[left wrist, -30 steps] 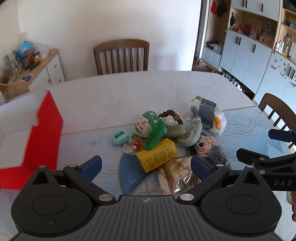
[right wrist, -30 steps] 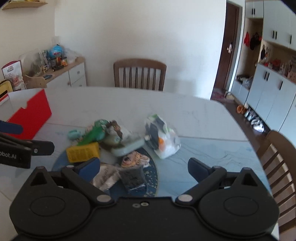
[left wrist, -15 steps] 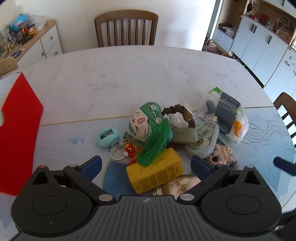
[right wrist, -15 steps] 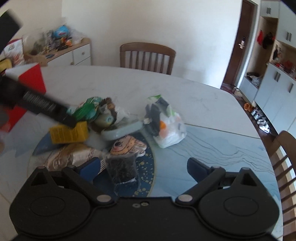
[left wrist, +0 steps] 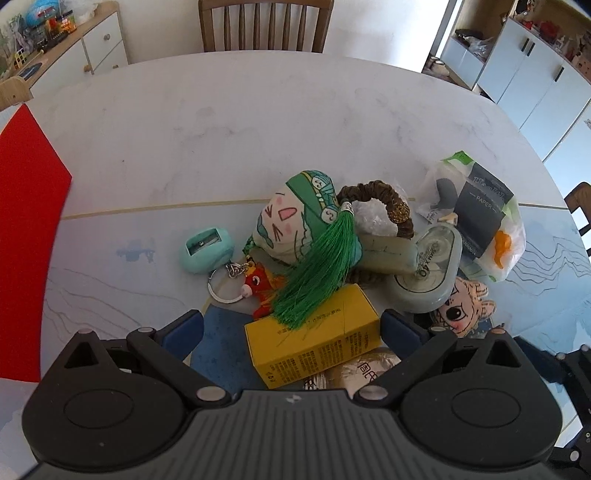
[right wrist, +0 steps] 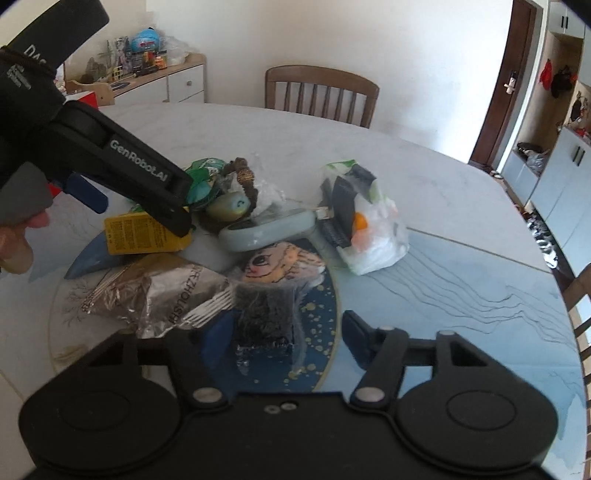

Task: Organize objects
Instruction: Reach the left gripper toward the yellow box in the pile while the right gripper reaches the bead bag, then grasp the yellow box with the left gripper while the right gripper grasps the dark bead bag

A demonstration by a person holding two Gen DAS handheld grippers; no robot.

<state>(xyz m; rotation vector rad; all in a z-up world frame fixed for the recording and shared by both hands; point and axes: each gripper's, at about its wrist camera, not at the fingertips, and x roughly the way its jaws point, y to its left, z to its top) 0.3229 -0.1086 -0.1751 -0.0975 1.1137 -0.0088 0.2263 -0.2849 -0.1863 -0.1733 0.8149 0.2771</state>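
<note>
A: What is the left gripper (left wrist: 291,326) doing?

B: Its jaws stand wide apart, grasping nothing. In the left wrist view the yellow box (left wrist: 314,341) lies between the two blue pads, low in the centre of the frame, but neither pad touches it that I can tell.

A: And the right gripper (right wrist: 282,334)?

B: Released too, jaws spread. Between them, at lower centre of the right wrist view, sits a dark scouring pad in clear wrap (right wrist: 264,314), with a cartoon-face plush (right wrist: 282,260) just above it.

A: Where is the rest of the pile?

B: All on the surface (left wrist: 221,122), bunched at centre frame. A green-scarfed face pouch (left wrist: 295,218) with a green tassel (left wrist: 314,273) draped over the box; a mint pencil sharpener (left wrist: 207,249) to its left, just beside a key ring with a small red charm (left wrist: 258,286). To the right, a brown beaded hair tie (left wrist: 380,201), a grey-green correction tape dispenser (left wrist: 428,269), and a plastic bag of paper packs (left wrist: 480,218) at the right of the frame. A silver-brown foil packet (right wrist: 162,291) lies at lower left in the right wrist view.

A: Anything else?

B: A red folder (left wrist: 26,229) fills the left edge, and a wooden chair (left wrist: 264,24) stands at top centre. From the right wrist view the left gripper's black body crosses the upper left, above the box.
</note>
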